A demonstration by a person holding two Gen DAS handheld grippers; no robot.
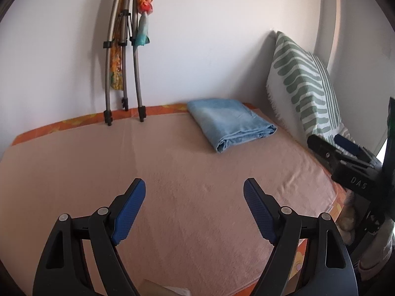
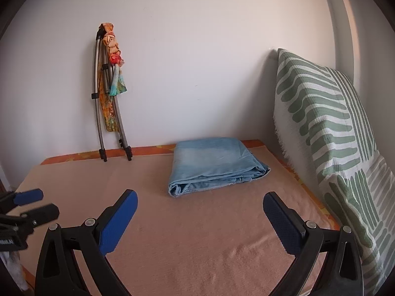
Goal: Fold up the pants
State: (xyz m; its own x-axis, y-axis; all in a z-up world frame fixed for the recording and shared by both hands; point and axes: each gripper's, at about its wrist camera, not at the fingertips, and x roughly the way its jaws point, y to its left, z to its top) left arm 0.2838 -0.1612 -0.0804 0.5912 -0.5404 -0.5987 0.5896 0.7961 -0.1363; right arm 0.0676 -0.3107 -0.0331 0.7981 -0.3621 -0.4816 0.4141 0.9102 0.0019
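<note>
The pants (image 1: 230,123), light blue and folded into a thick rectangular bundle, are lying on the bed (image 1: 172,172) toward its far right part, near the wall and just short of the pillow (image 1: 303,83); nothing is touching them. The left claw (image 1: 194,192) is hanging over the peach blanket with its blue-padded jaws standing wide and nothing between them, well short of the pants. The right claw (image 2: 200,202) is doing the same in its own view, jaws spread wide and empty, the bundle lying just beyond the gap between its fingertips. Each claw is showing at the edge of the other's view: the right one at the right margin of the left wrist view, the left one at the left margin of the right wrist view. A large white pillow with green stripes is leaning upright against the wall at the right end of the bed, close beside the pants. At the far left, a folded metal frame (image 1: 123,61) of grey tubes is leaning against the white wall (image 1: 209,37), its black feet resting on the orange patterned edge of the bed, with a colourful cloth (image 1: 144,12) hanging from it. The letters "DAS" are showing on the black body of the right claw in the left wrist view.
</note>
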